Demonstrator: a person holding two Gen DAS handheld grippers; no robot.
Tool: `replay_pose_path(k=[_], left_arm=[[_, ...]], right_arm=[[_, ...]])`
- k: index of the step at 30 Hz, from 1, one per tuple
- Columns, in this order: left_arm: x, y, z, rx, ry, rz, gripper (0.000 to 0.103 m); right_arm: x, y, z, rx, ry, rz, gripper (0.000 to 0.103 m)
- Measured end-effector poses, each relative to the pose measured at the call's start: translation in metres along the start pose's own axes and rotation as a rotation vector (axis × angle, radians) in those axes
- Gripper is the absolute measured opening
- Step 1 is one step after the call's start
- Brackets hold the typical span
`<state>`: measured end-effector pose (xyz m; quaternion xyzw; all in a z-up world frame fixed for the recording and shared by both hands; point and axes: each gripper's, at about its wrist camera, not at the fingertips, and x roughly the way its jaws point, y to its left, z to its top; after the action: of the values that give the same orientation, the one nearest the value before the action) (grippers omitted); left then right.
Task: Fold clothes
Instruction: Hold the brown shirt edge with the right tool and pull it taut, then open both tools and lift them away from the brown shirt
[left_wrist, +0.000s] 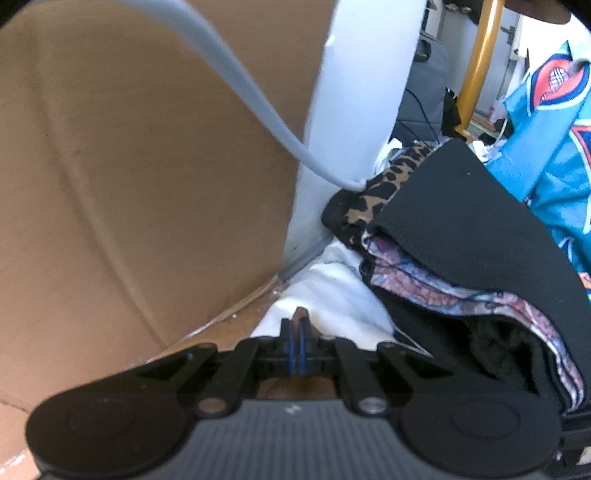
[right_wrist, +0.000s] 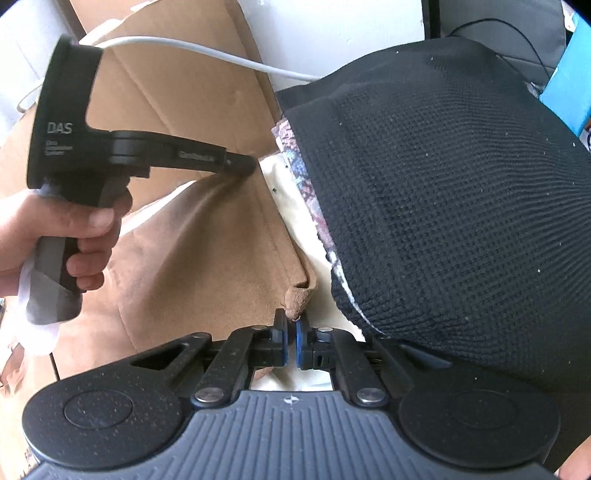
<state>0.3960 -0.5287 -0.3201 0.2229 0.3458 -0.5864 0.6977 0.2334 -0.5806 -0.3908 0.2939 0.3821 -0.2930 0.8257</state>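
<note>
Evidently both tongs pinch the tan suede-like garment to stretch one edge for folding: the right tongs clamp its corner at lower centre, the left tongs grip it mid-left, beside the black knitted sweater.

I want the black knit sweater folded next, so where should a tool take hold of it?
Probably at the ribbed hem edge of the black knit sweater, coming in from the cardboard side. That edge lies exposed and folded over the patterned cloth, so thin layers can be pinched there; the middle is a taut, rounded mound offering nothing to pinch.
</note>
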Motion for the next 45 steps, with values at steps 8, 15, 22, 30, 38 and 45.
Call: replay_pose_path(k=[8,15,22,30,38,45], left_arm=[[0.007,-0.003,0.002,-0.030,0.019,0.033,0.008],[-0.045,0.016,0.025,-0.032,-0.023,0.062,0.011],[-0.093,0.044,0.002,-0.018,0.019,0.112,0.011],[-0.110,0.058,-0.056,-0.053,0.088,0.208,0.009],[-0.099,0.060,-0.094,-0.156,0.121,0.222,0.008],[-0.078,0.067,-0.097,-0.229,0.108,0.298,0.009]], right_arm=[[0.004,-0.008,0.011,0.017,0.020,0.006,0.010],[-0.018,-0.011,0.013,-0.028,0.003,0.044,0.037],[-0.010,-0.003,0.025,-0.085,-0.056,0.108,0.037],[-0.011,0.020,-0.024,-0.164,-0.065,0.123,0.035],[-0.034,0.029,-0.051,-0.231,-0.038,0.051,0.028],[-0.040,0.022,-0.061,-0.282,-0.022,-0.039,0.006]])
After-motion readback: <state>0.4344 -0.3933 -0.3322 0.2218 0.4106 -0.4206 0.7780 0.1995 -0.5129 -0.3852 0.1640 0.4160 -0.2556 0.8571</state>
